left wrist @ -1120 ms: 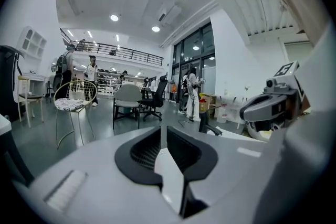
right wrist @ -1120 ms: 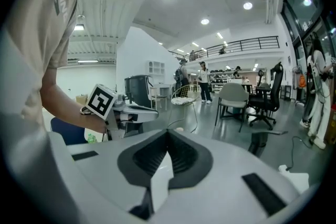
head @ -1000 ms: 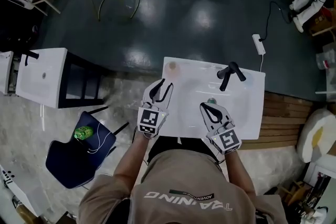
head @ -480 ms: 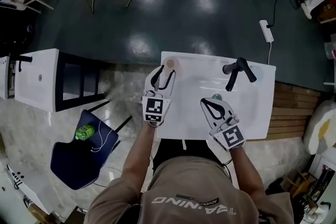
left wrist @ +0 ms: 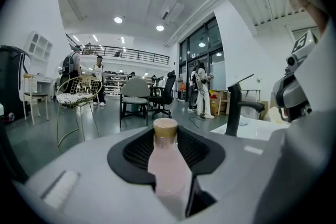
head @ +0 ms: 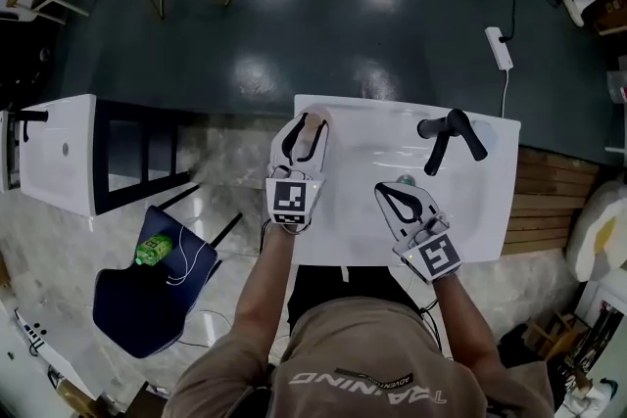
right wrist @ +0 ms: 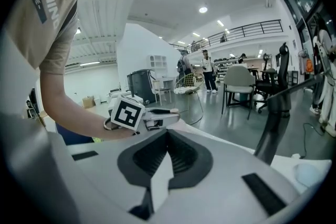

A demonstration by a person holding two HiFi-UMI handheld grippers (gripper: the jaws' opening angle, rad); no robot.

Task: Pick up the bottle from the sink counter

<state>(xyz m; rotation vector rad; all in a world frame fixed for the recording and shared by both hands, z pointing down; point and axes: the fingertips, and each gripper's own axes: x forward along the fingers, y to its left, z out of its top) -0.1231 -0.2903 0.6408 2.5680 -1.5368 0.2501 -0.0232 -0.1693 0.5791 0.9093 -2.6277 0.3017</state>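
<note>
**Two claws, one bottle: my left straddles it**

My left claw [head: 308,124] is much the nearer one. Its jaws are opening, nearly at full spread, with the bottle [left wrist: 168,165] standing upright between them and the pads not yet pressing it. The bottle sits on the far left corner of the white worktop [head: 392,127], dead ahead of that claw, its long axis vertical. It has a smooth, round, pale pink body and a tan cap. I judge that the grasp now needs only a squeeze. My right claw [head: 399,192] hangs over the basin, its jaws together and empty, well apart from the bottle.
</note>
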